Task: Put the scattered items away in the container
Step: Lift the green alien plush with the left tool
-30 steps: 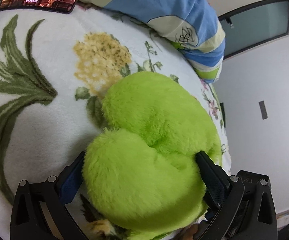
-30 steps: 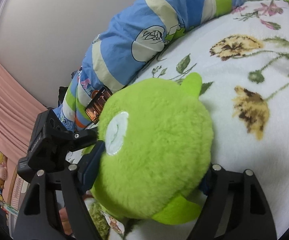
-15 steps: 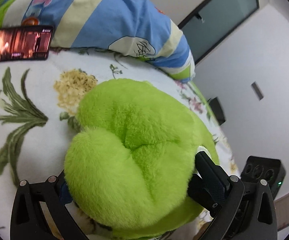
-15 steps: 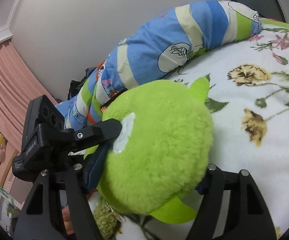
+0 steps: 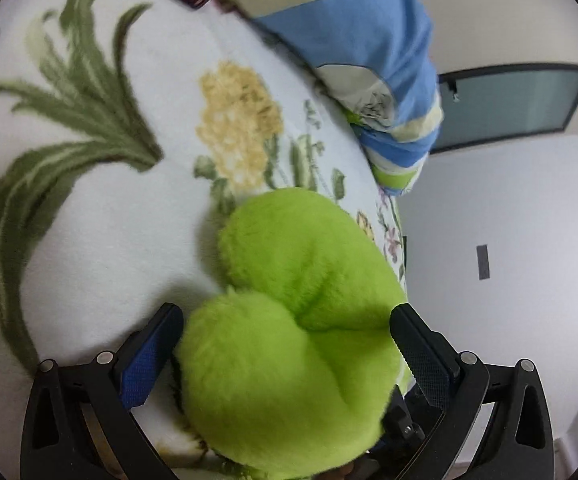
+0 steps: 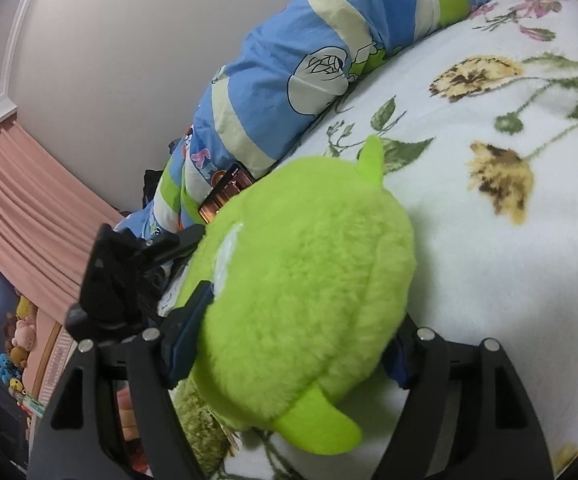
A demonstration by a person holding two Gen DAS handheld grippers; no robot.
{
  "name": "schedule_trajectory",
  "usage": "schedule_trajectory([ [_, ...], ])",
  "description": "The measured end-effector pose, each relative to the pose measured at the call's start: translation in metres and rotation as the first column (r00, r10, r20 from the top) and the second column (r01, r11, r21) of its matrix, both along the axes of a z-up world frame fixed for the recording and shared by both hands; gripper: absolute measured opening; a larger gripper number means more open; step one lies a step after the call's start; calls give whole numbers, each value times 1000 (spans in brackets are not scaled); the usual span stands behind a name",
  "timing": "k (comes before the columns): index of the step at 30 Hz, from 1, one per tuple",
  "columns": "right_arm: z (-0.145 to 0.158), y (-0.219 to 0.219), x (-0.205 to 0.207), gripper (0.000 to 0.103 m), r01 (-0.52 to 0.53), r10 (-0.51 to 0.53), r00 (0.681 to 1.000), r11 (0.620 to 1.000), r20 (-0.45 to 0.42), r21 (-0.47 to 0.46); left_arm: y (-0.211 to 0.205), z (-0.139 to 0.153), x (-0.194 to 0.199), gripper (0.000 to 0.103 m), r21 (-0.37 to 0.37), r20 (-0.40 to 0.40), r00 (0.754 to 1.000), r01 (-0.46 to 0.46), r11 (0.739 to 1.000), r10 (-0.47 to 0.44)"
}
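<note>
- The plush toy point(image 5: 289, 344) lies on the blanket point(image 5: 109, 240), between the fingers of both grippers.
- The rolled quilt point(image 6: 309, 68) lies behind it along the blanket's far edge.
- A phone point(image 6: 225, 194) leans against the quilt, just behind the toy.

A floral bed point(image 6: 509, 280) carried a green plush toy point(image 6: 305, 288), a striped pillow point(image 6: 289, 80) and a phone point(image 6: 225, 194).

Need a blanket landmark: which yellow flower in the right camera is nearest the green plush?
The lower yellow flower, right of the green plush; the upper yellow flower sits farther up.
</note>
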State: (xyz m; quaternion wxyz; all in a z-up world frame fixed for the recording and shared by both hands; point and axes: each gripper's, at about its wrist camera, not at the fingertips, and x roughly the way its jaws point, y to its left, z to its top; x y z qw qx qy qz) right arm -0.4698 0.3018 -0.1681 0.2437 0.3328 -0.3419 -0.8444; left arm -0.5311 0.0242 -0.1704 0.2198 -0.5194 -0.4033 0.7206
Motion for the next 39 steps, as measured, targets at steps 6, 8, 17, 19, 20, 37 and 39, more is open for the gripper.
schedule_trajectory([
  [6, 0, -1, -2, 77, -1, 1, 1000, 1000, -22, 5, 45, 12, -1, 103, -52, -70, 978, 194, 980, -197],
  [8, 0, 0, -1, 78, 5, -5, 999, 1000, -31, -2, 53, 14, 1, 103, -80, -91, 970, 219, 972, -226],
  [17, -2, -5, -1, 79, 13, -13, 999, 1000, -35, 20, 52, 13, 1, 103, -60, -93, 971, 218, 974, -223],
  [19, 0, -9, 0, 80, 2, 0, 999, 999, -42, 40, 47, 15, 4, 103, -51, -107, 969, 216, 975, -221],
  [20, 3, -12, 2, 79, -3, 5, 999, 998, -47, 55, 45, 17, 5, 103, -49, -117, 968, 217, 975, -222],
  [37, 125, -19, 59, 74, -1, 45, 980, 974, -191, 225, 53, 159, 66, 101, -146, -409, 871, 231, 962, -271],
  [39, 152, -24, 66, 74, 1, 57, 978, 960, -200, 280, 48, 178, 72, 101, -119, -422, 867, 235, 965, -264],
])
